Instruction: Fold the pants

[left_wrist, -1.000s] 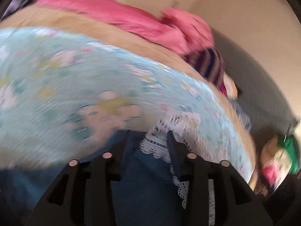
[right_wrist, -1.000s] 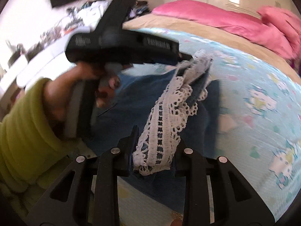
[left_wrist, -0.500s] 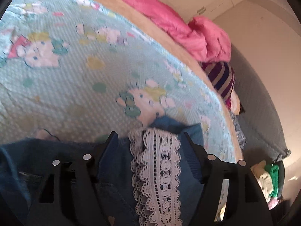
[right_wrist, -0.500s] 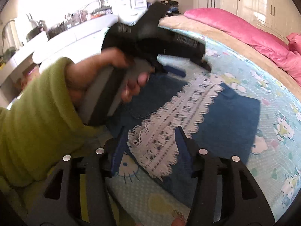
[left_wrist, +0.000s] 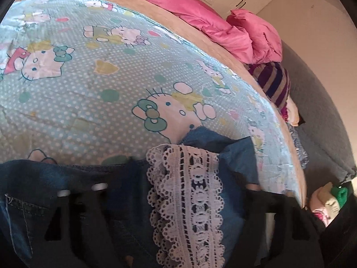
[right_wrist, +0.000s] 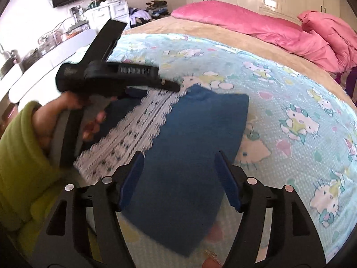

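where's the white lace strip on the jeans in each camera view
Left wrist: the lace strip runs up the bottom centre, between the left gripper's fingers.
Right wrist: the strip lies left of centre, diagonal, from under the left gripper toward the lower left.
Shared landmark: the pink duvet at the bed's far edge.

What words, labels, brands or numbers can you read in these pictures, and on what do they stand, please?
None can be read.
Left gripper: a pale logo and a barcode-like strip on the body, both too blurred to read.
Bedsheet: cartoon cat prints only, no lettering visible.
Pants: no legible tag or label visible.
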Motion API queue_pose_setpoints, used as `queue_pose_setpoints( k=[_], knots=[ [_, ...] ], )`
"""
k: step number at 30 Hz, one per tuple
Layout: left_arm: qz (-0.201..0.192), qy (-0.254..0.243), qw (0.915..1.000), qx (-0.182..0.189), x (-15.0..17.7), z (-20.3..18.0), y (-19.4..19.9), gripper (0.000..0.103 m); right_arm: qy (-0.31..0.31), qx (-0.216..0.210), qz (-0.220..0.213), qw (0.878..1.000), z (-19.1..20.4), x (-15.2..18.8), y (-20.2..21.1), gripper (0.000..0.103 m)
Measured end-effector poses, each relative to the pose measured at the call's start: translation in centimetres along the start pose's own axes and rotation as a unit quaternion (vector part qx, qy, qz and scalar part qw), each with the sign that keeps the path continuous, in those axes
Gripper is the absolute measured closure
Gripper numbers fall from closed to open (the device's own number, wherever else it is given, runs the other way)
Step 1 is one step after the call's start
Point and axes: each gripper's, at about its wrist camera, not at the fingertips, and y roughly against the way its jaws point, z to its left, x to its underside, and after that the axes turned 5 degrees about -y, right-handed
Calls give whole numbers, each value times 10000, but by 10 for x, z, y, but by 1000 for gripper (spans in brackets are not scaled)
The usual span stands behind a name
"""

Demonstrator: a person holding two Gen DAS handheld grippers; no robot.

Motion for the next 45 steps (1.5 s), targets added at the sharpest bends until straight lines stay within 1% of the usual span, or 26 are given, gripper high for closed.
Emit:
queue_pose_setpoints(
  k=[3, 4, 5, 6, 7, 8, 10, 12, 13, 15, 16, 18, 20, 22, 24, 26, 28, 31, 34, 36, 37, 38, 40, 41, 45],
  knots=[
    [-9, 89, 9999, 73, 1, 3, -7, 55, 88, 127, 66, 9999, -3, -8, -15, 41],
    [-24, 95, 9999, 101, 1, 2, -7, 66, 81, 157, 79, 9998, -4, -10, -20, 41],
    [-65, 106, 9998, 147, 2, 1, -7, 80, 70, 155, 119, 9998, -6, -13, -25, 40],
    [-126, 88, 9998, 155, 2, -1, -5, 81, 36, 188, 215, 9996, -9, -14, -31, 40],
    [-167, 54, 9997, 147, 2, -2, -2, 86, -2, 249, 268, 9993, -11, -15, -35, 40],
    [-239, 11, 9996, 138, 1, -4, 2, 87, -62, 278, 336, 9990, -14, -16, -39, 40],
    [-415, -32, 9991, 127, 0, -8, 15, 87, -195, 195, 399, 9988, -17, -15, -44, 40],
    [-471, -306, 9983, -184, -2, -13, 21, 87, -144, 200, 455, 9987, -16, -13, -50, 39],
    [-434, -375, 9978, -344, -2, -14, 18, 85, -90, 236, 494, 9985, -15, -11, -54, 38],
    [-217, -332, 9980, -488, 1, -9, 6, 79, -25, 313, 561, 9979, -14, -7, -59, 37],
    [-139, -222, 9985, -486, 2, -3, 2, 75, -10, 326, 551, 9979, -13, -6, -60, 37],
    [-152, -122, 9991, -365, 0, 2, 5, 73, -5, 306, 515, 9982, -13, -5, -55, 36],
    [-253, -175, 9987, -402, -1, 1, 14, 53, -22, 248, 470, 9986, -14, -4, -47, 35],
    [-313, -253, 9980, -491, -1, -2, 22, 49, -24, 232, 395, 9989, -15, -2, -38, 34],
    [-369, -322, 9978, -449, 3, -6, 31, 47, -16, 185, 286, 9994, -16, 1, -24, 33],
    [-425, -445, 9967, -532, 9, -13, 41, 41, 13, 154, 219, 9996, -16, 4, -14, 31],
    [-536, -579, 9950, -616, 18, -21, 56, 38, 31, 118, 154, 9998, -16, 7, -4, 30],
    [-635, -729, 9926, -730, 36, -29, 79, 28, 14, 48, 94, 9999, -17, 12, 6, 28],
    [-634, -841, 9907, -863, 58, -33, 96, 28, 41, -55, 16, 10000, -14, 15, 13, 28],
    [-604, -952, 9888, -974, 73, -36, 104, 39, 102, -170, 19, 9998, -10, 18, 16, 28],
    [-594, -1025, 9875, -1037, 82, -39, 109, 58, 130, -222, 38, 9997, -8, 19, 15, 33],
    [-587, -1090, 9865, -1075, 88, -42, 113, 72, 173, -284, 76, 9994, -5, 20, 15, 43],
    [-562, -1248, 9849, -1057, 102, -51, 120, 80, 248, -368, 124, 9989, 1, 23, 14, 54],
    [-547, -1322, 9843, -1031, 105, -55, 122, 80, 310, -388, 152, 9987, 5, 25, 14, 57],
    [-378, -1691, 9793, -1042, 122, -75, 117, 80, 409, -460, 201, 9979, 15, 31, 14, 58]
  ],
)
